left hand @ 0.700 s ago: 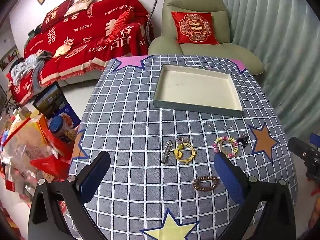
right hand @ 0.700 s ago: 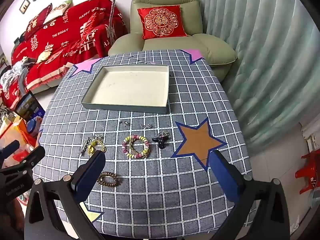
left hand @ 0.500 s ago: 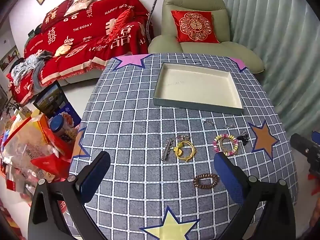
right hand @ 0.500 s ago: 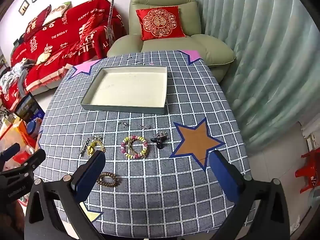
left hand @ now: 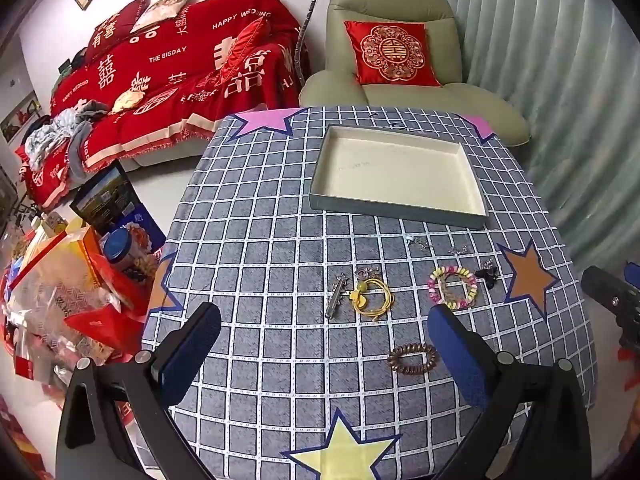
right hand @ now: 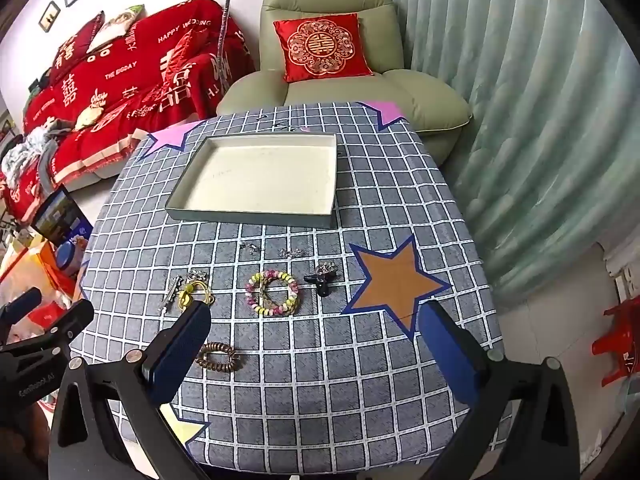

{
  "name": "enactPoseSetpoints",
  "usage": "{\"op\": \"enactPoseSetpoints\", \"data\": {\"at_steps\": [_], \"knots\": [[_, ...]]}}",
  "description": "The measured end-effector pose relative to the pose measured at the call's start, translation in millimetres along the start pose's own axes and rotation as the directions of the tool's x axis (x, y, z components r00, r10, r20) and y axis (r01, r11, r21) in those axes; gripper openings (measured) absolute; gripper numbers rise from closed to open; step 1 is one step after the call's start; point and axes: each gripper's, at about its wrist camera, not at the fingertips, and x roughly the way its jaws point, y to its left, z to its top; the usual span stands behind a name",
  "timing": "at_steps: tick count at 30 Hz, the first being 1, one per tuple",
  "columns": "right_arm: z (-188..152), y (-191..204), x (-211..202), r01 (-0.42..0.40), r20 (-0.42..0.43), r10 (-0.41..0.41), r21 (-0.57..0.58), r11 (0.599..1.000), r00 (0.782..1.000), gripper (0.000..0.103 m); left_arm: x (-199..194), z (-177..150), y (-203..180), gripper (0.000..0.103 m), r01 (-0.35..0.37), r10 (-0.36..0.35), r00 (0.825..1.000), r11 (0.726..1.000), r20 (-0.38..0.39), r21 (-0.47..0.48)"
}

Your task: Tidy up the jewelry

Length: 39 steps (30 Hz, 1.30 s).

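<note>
Both tongs hang above the near edge of the tabletop [left hand: 256,240], tilted down, holding nothing. Left tongs [left hand: 324,340] spread wide; right tongs [right hand: 314,338] spread wide too. Empty shallow tray [right hand: 248,216] sits at the far side. Jewelry lies loose in a row between tray and tongs: metal clip [left hand: 336,296], yellow hair tie [left hand: 372,296], pastel bead bracelet [right hand: 272,293], black clip [right hand: 322,278], two small silver pieces [right hand: 252,247] just before the tray. Brown coil hair tie [left hand: 412,357] lies nearest.
</note>
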Motion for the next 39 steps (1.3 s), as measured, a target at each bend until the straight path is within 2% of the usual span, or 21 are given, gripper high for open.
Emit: {"op": "enactPoseSetpoints", "data": {"at_steps": [23,39], "knots": [[-2.2,2.0,-0.8,-0.008,-0.001,0.008,0.001,1.000,1.000,0.103,-8.5,-4.4,-1.3,0.103,0.008,-0.009,0.999,1.000,0.036,0.020],[-7.0,6.8,-0.8,-0.008,-0.001,0.008,-0.001,1.000,1.000,0.103,-8.0,-6.8,0.9,0.103,0.006,-0.006,0.999,1.000,0.033,0.014]]}}
